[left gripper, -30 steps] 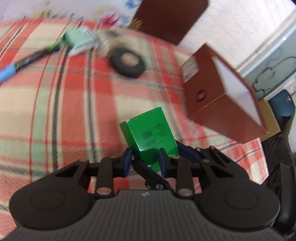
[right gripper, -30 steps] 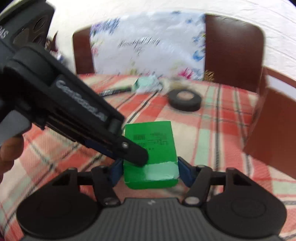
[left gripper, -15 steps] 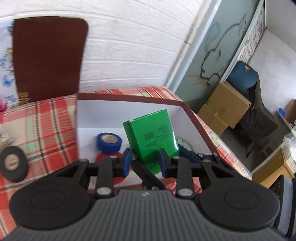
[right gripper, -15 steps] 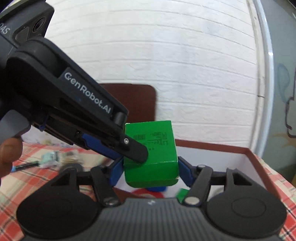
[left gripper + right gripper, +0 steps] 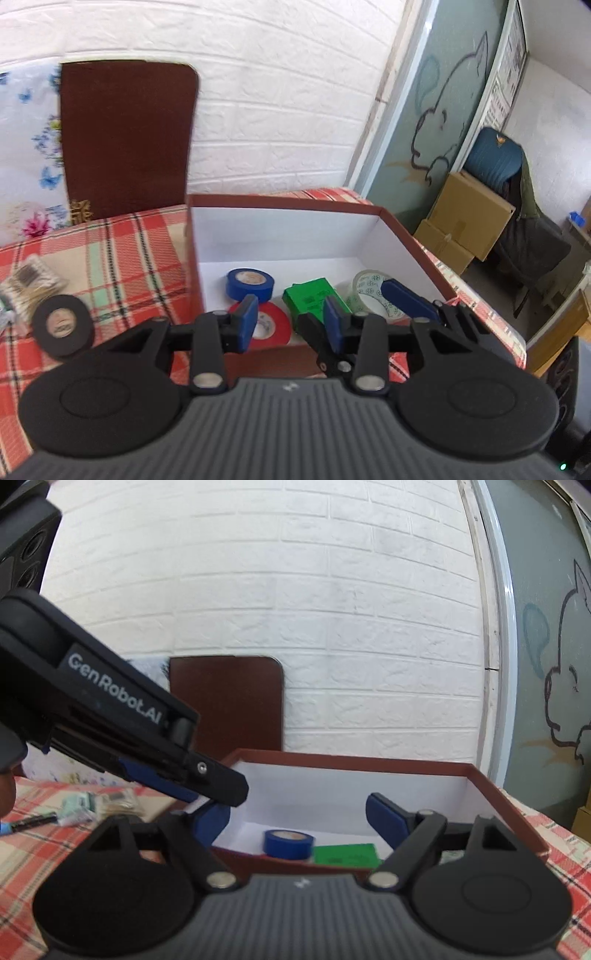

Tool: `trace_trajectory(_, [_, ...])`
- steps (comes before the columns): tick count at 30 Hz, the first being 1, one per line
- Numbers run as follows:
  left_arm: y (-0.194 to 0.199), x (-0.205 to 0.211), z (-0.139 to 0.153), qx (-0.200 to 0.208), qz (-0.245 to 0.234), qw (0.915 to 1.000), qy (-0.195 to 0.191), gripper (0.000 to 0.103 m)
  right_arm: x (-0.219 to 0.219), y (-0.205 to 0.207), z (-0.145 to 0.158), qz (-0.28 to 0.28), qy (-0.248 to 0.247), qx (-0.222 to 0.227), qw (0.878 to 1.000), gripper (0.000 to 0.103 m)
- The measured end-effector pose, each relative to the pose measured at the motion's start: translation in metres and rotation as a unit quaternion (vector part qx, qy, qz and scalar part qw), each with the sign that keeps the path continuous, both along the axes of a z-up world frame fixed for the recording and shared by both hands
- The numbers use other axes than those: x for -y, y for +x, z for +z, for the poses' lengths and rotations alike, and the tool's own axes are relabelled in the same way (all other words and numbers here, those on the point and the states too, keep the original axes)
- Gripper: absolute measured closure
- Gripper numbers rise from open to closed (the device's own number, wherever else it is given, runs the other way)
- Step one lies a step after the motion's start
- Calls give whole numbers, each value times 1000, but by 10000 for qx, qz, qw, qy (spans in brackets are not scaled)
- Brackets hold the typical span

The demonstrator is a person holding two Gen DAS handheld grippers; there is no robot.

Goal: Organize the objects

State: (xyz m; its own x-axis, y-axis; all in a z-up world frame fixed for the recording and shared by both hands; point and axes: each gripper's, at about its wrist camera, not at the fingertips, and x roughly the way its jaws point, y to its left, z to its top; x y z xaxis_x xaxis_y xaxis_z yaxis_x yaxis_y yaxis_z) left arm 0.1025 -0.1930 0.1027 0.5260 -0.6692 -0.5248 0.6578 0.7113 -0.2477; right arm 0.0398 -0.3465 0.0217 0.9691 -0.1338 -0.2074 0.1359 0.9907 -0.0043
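Note:
A green box lies on the floor of the brown box with white inside, between a red tape roll and a clear tape roll. A blue tape roll lies behind them. My left gripper is open and empty above the box's near wall. My right gripper is open and empty over the same box; the green box and blue roll show below it. The left gripper's body crosses that view.
A black tape roll and a packet of small items lie on the checked tablecloth left of the box. A brown chair back stands behind. Cardboard boxes sit on the floor at right.
Both grippers held the green box together over the brown box; now both have opened and the green box lies inside it.

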Motion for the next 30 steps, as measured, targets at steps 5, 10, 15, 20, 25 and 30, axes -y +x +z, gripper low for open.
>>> trace_trajectory(5, [-7, -65, -10, 30, 756, 9970, -158, 61, -41, -20, 9, 448, 52, 94, 9989, 21])
trace_trajectory(10, [10, -144, -49, -309, 1899, 9800, 509, 62, -92, -5, -5, 1360, 51, -578, 9890, 21])
trace_trajectory(15, [10, -242, -92, -381, 3019, 9484, 897, 62, -134, 21, -33, 2134, 687, -1666, 9602, 26])
trace_trajectory(20, [22, -332, -115, -722, 3622, 9275, 570, 63, -179, 47, -53, 2636, 663, -2245, 9358, 33])
trace_trajectory(25, [60, -318, -107, -22, 2881, 9539, 844, 54, -222, 76, -70, 2831, 267, -2323, 9302, 19])
trace_trajectory(30, [95, -275, -127, 333, 2199, 9573, 1847, 63, -223, 71, -71, 2882, 233, -2233, 9309, 19])
